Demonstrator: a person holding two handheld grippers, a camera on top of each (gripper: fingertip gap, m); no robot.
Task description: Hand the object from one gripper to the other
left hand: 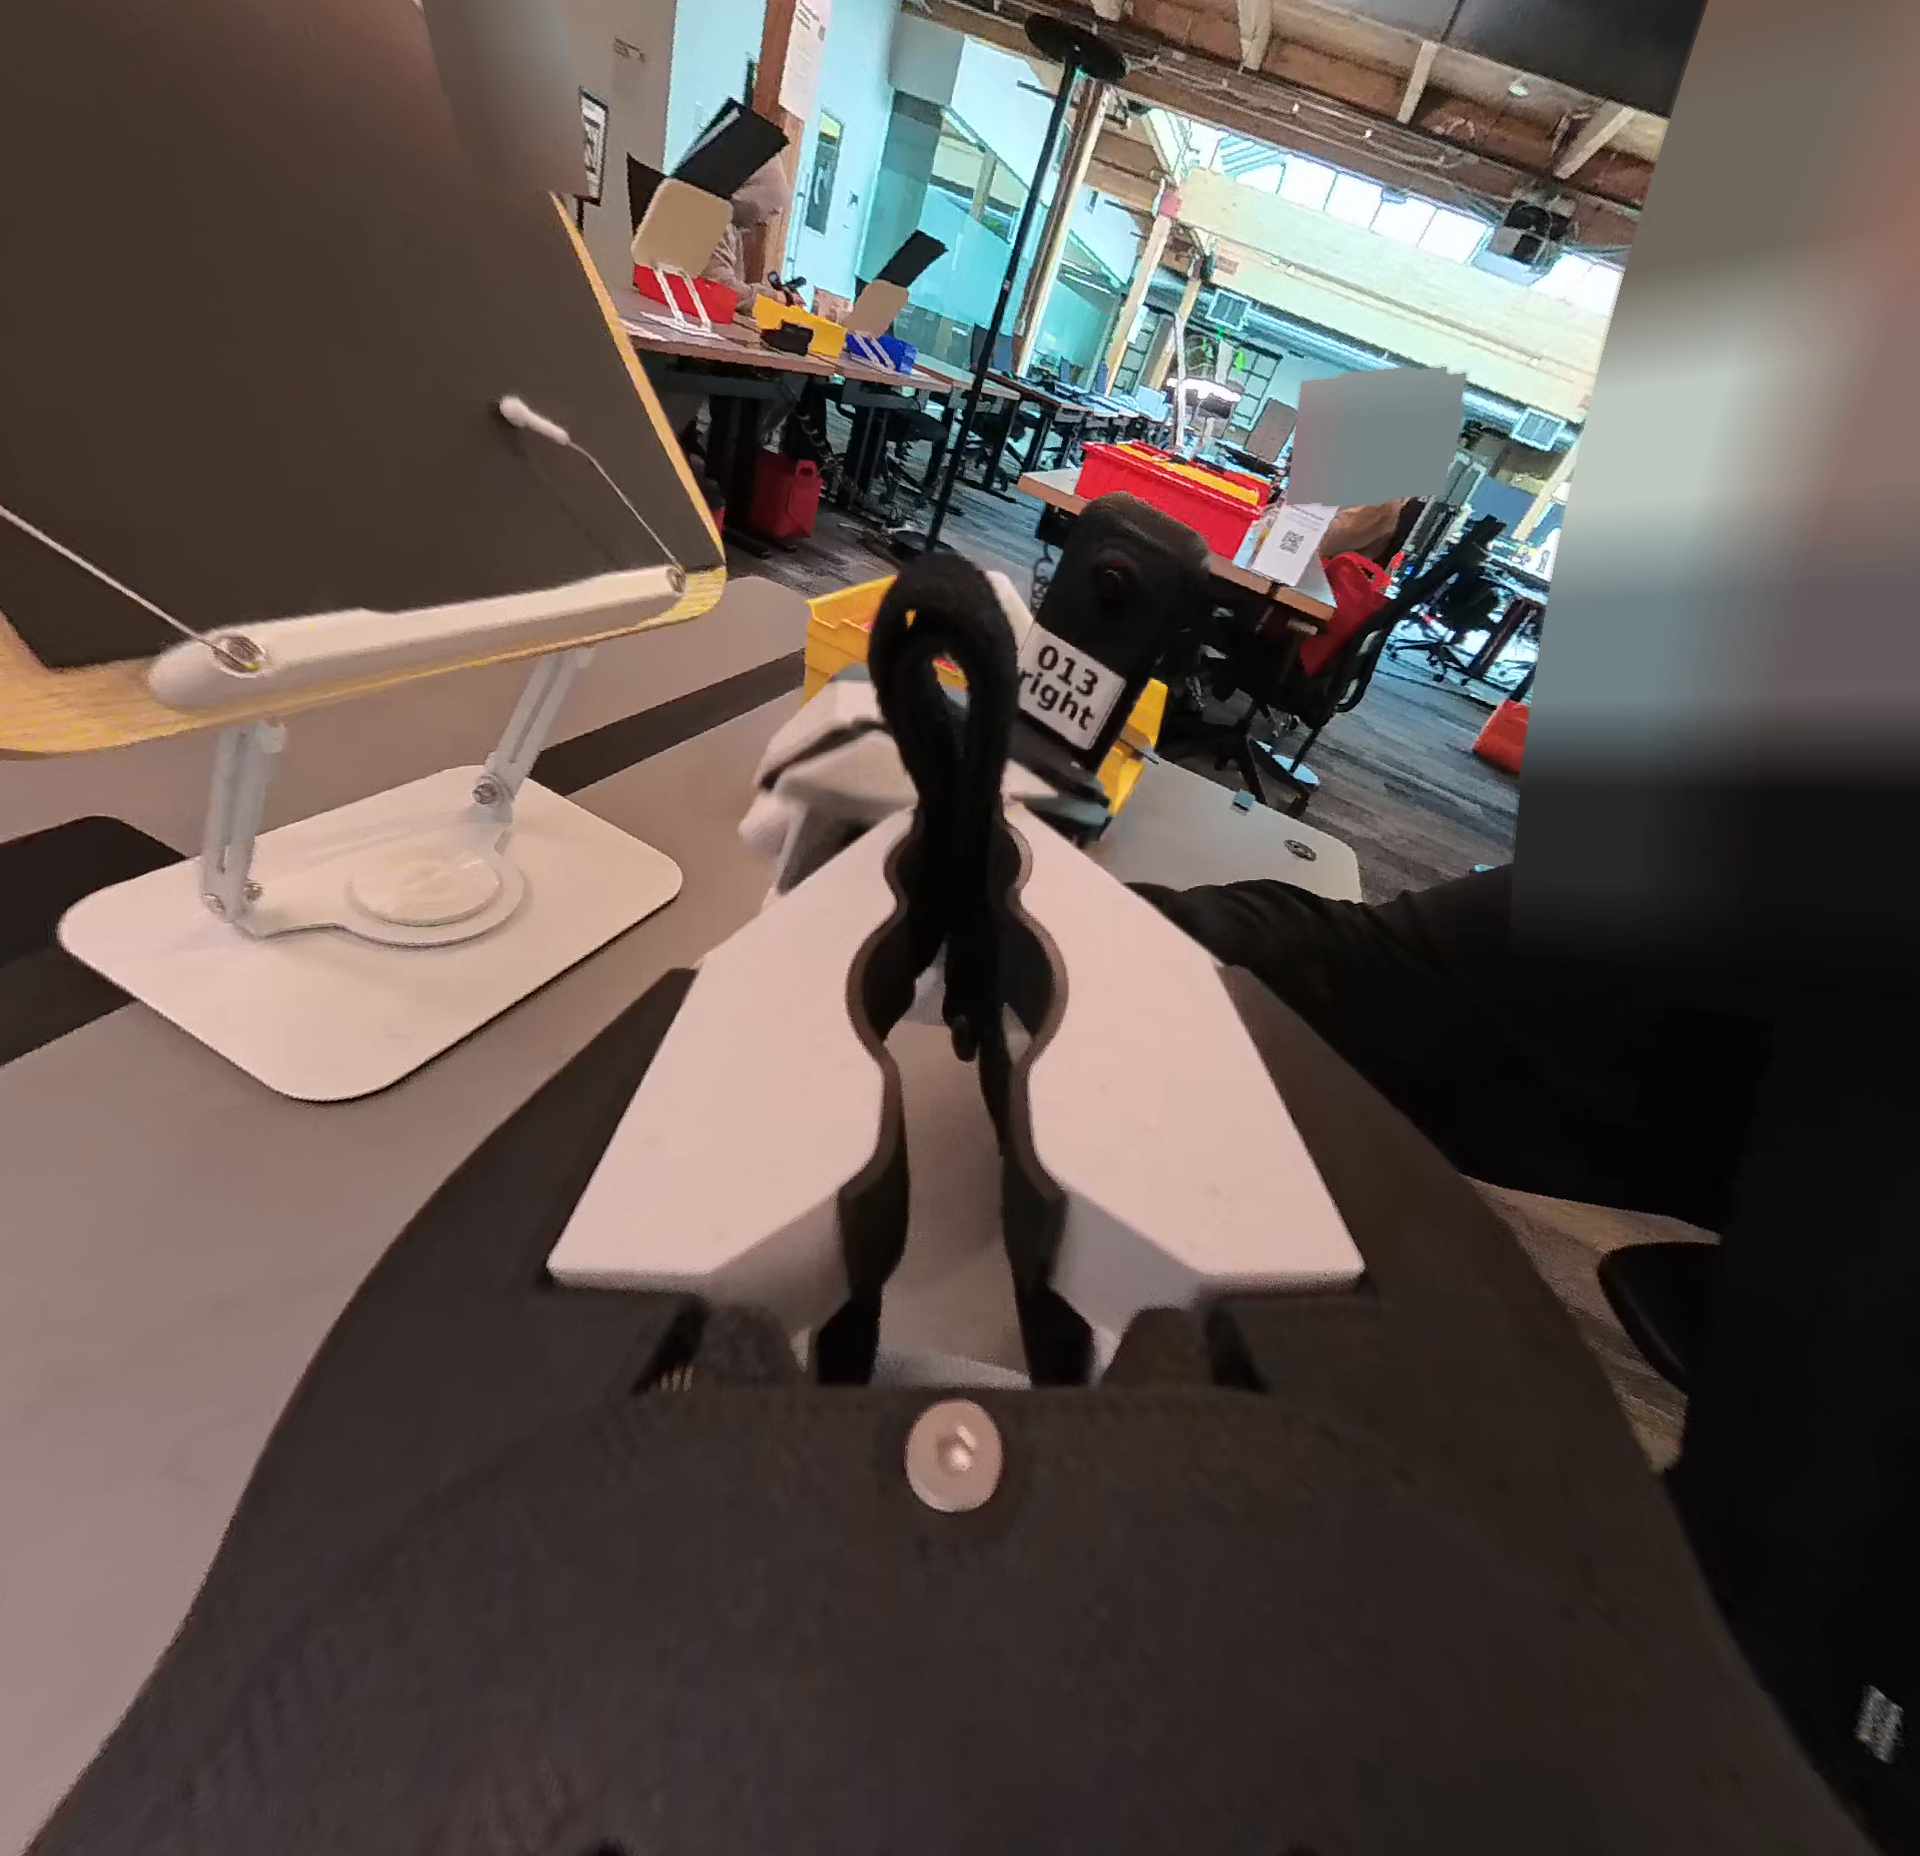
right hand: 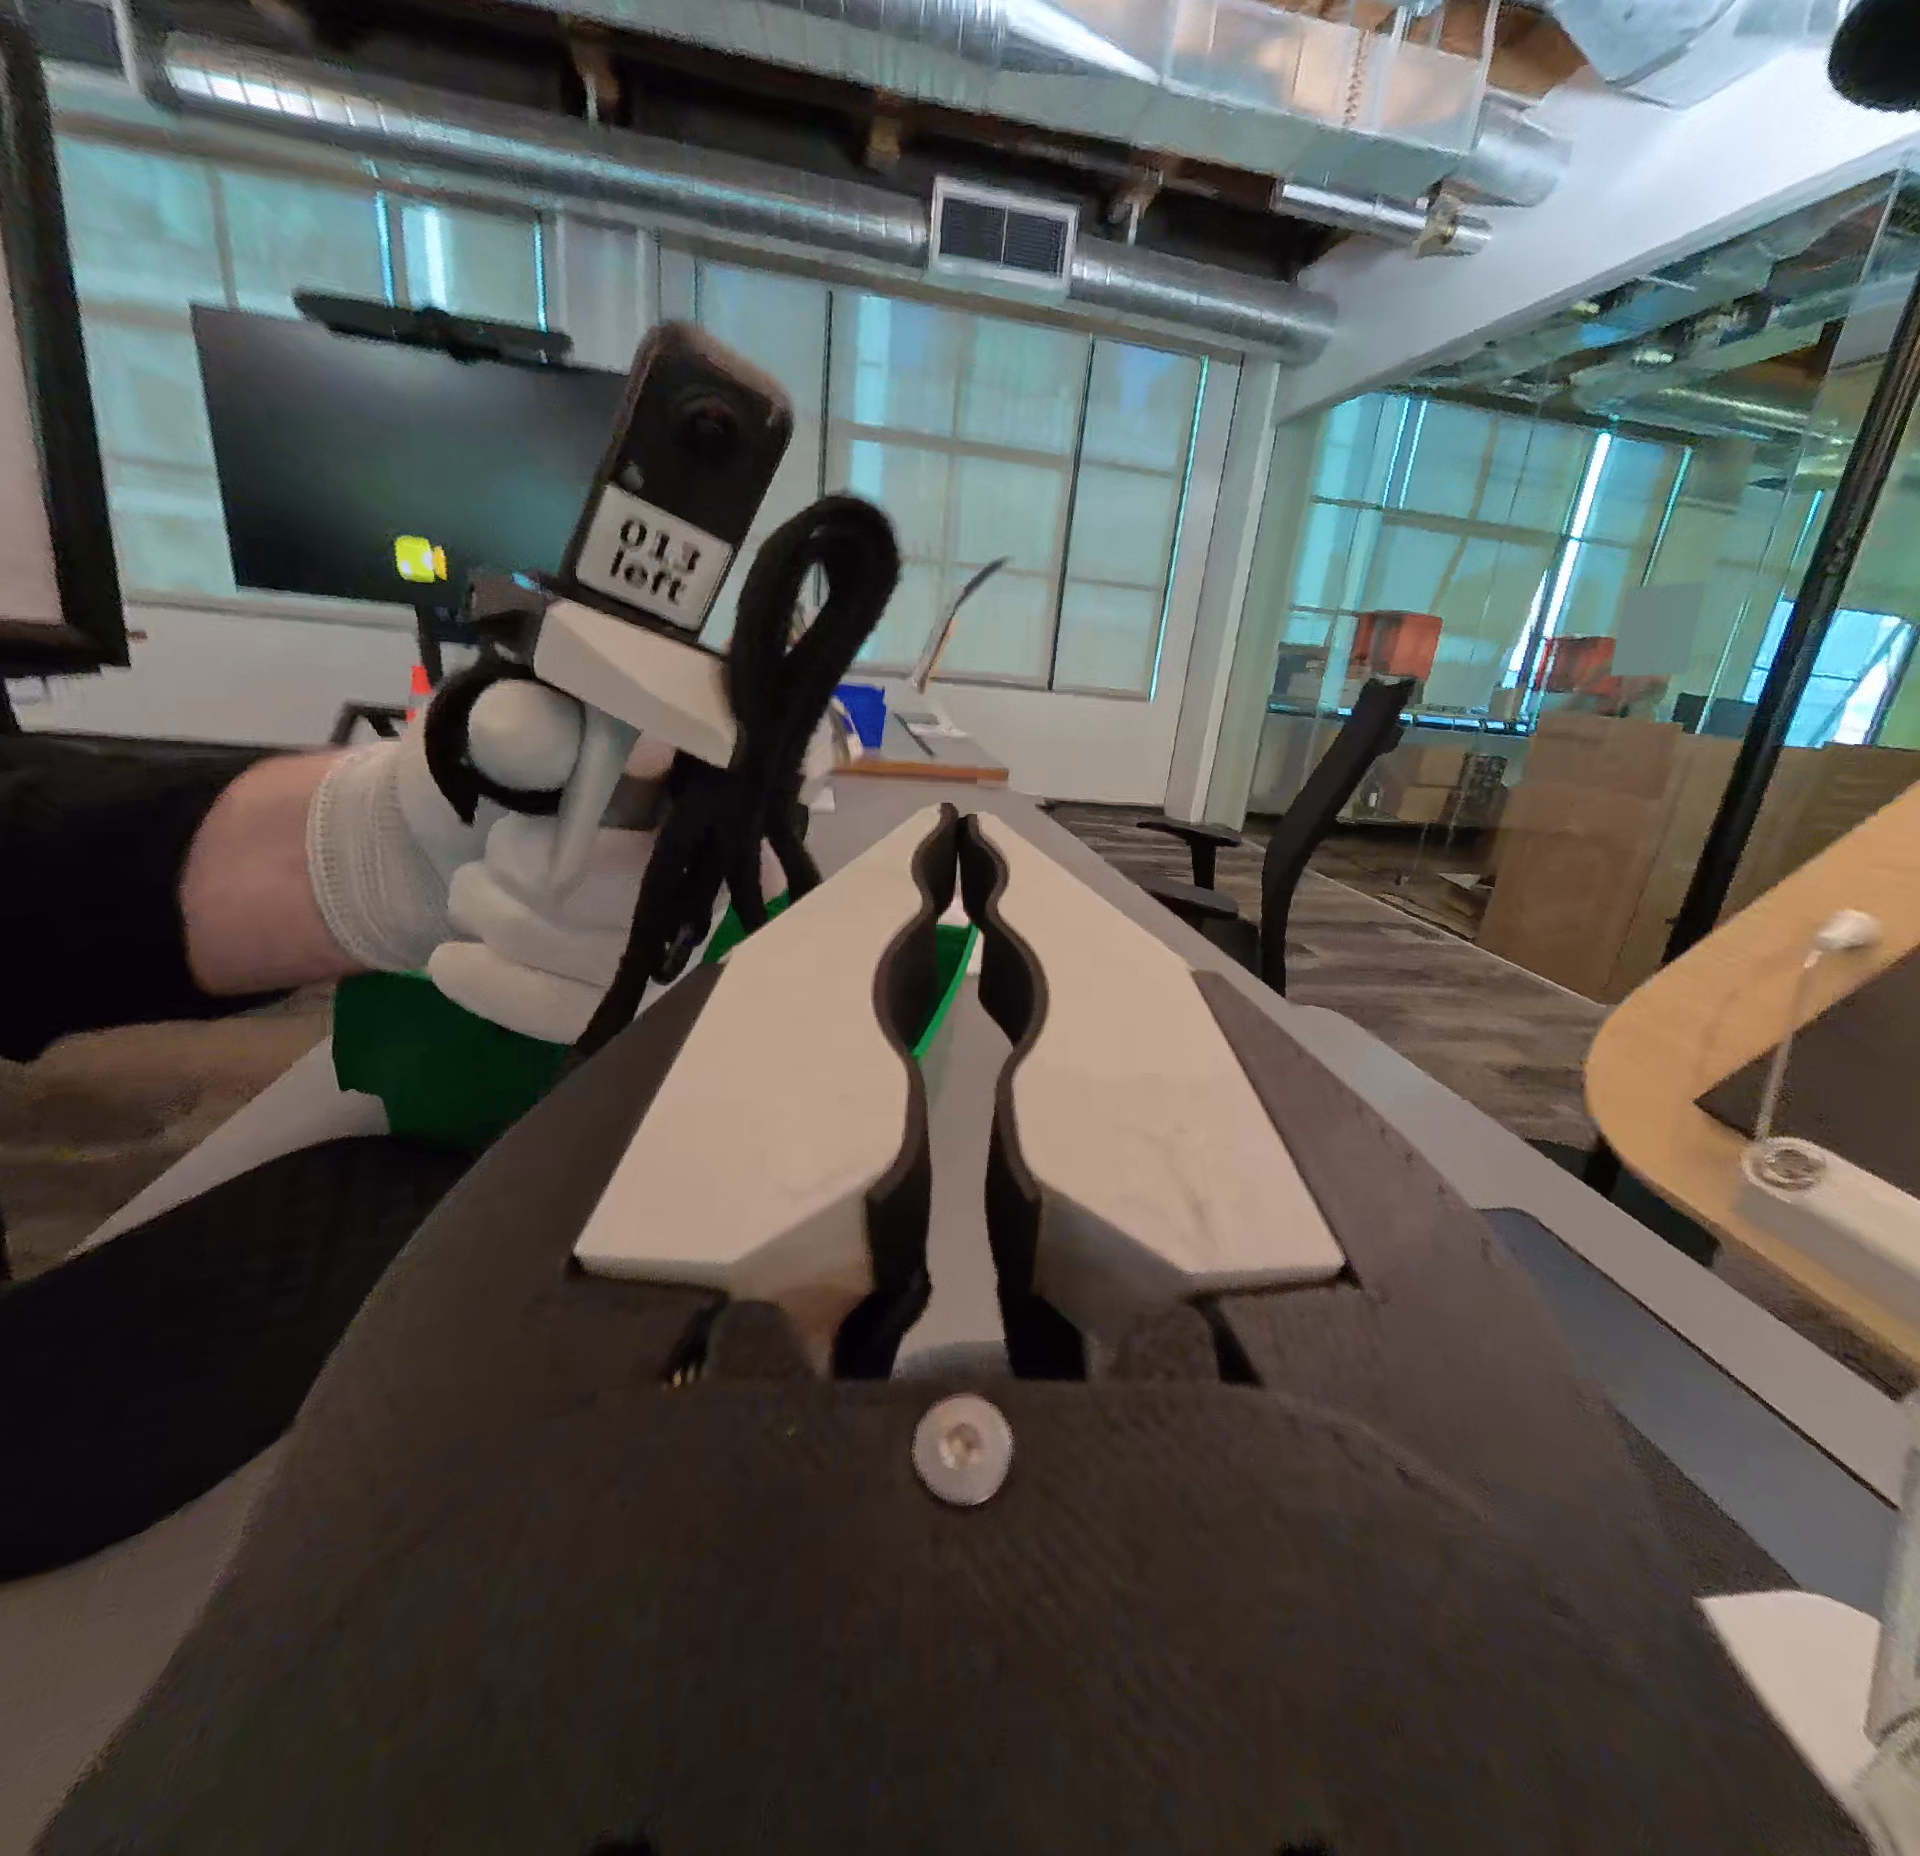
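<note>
A black cord (left hand: 940,663), folded into a loop, stands up from my left gripper (left hand: 956,850), which is shut on it just below the loop. The right gripper (left hand: 821,767) sits close behind the cord in this view, mostly hidden by it. In the right wrist view my right gripper (right hand: 958,830) is shut with its tips touching and nothing between them. The left gripper (right hand: 717,736) is to its left, held by a white-gloved hand (right hand: 416,871). The cord (right hand: 810,601) loops above it and hangs below it, apart from my right fingers.
A white tilting stand (left hand: 364,871) with a wood-edged board stands on the grey table (left hand: 208,1235) to the left. A yellow bin (left hand: 842,632) sits behind the grippers. A green bin (right hand: 436,1058) lies below the left hand. Office chairs and desks stand farther off. The tips of both grippers are at nearly the same place.
</note>
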